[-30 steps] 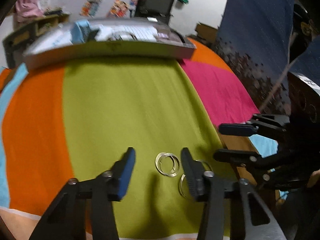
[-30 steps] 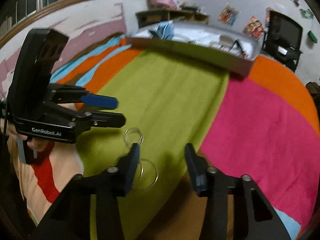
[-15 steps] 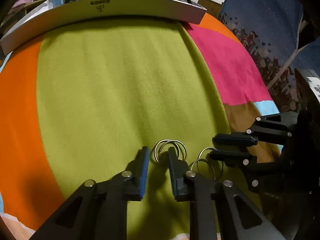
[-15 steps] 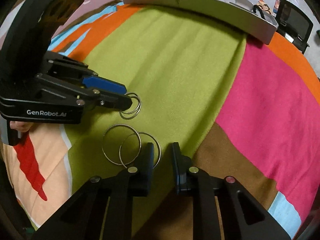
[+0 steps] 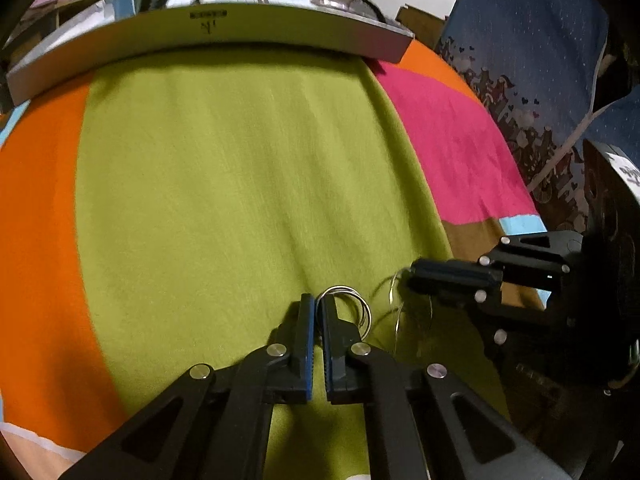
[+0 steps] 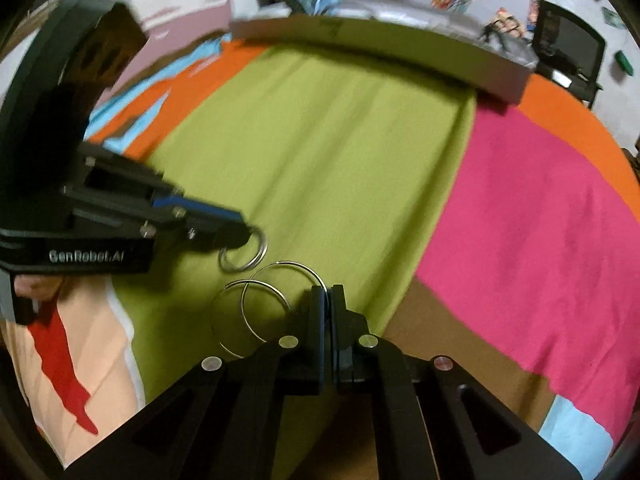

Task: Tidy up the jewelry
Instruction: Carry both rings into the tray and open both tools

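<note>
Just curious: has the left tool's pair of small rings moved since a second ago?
Yes. The small rings, pinched by the left tool, have come up off the green cloth, toward the grey tray.

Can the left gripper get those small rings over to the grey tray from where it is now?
Probably yes. The left gripper is shut on the small rings, and only open green cloth lies between it and the grey tray.

small rings [image 5: 347, 307] left of hoops [image 6: 266, 309], tray [image 5: 208, 42] behind
</note>
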Tool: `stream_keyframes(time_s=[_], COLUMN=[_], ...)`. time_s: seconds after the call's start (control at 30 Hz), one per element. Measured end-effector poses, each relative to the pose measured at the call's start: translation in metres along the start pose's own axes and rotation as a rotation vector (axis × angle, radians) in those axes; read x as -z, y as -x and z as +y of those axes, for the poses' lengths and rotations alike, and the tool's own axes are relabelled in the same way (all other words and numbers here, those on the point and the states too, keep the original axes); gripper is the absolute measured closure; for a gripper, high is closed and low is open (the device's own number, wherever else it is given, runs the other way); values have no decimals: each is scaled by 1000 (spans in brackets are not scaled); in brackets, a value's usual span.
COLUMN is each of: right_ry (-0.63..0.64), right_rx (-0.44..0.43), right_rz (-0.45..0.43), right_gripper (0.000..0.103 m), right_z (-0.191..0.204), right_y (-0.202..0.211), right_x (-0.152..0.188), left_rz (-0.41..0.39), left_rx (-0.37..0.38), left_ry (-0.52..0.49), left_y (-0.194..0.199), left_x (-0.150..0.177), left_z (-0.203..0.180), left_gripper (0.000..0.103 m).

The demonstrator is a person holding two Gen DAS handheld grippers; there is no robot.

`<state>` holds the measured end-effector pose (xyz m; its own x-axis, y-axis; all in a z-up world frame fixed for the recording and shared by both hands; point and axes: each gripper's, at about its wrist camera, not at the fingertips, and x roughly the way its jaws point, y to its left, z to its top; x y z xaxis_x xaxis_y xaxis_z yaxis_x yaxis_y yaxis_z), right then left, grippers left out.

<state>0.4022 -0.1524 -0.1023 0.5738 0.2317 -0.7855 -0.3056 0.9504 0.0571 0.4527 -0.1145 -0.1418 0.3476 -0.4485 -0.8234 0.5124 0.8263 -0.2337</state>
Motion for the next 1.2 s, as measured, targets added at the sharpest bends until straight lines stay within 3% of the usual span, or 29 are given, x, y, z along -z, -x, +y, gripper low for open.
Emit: stream_keyframes(time_s=[0.4,0.6,0.73,0.93,1.2], right_ry=[-50,-35,-16,-12,-35], right_rx=[68,98,126,163,214], right_rz=[-217,-298,-339,-327,-224], right_gripper=[100,100,100,100,100], right_z=[-13,-29,-40,-60,-78], right_y=[40,63,75,63,15], right_x=[-27,-62,-109,-181,-213], left_rz=[-163,-279,-373,-393,-327], left_rx=[-26,-83,-124,-148,-162], left_ry=[32,17,22,88,155], left_y=[45,83,108,104,62], left_x=[-24,-69,-114,-169,-179], left_z=[3,8,17,48,67], left_gripper=[99,99,99,99,99])
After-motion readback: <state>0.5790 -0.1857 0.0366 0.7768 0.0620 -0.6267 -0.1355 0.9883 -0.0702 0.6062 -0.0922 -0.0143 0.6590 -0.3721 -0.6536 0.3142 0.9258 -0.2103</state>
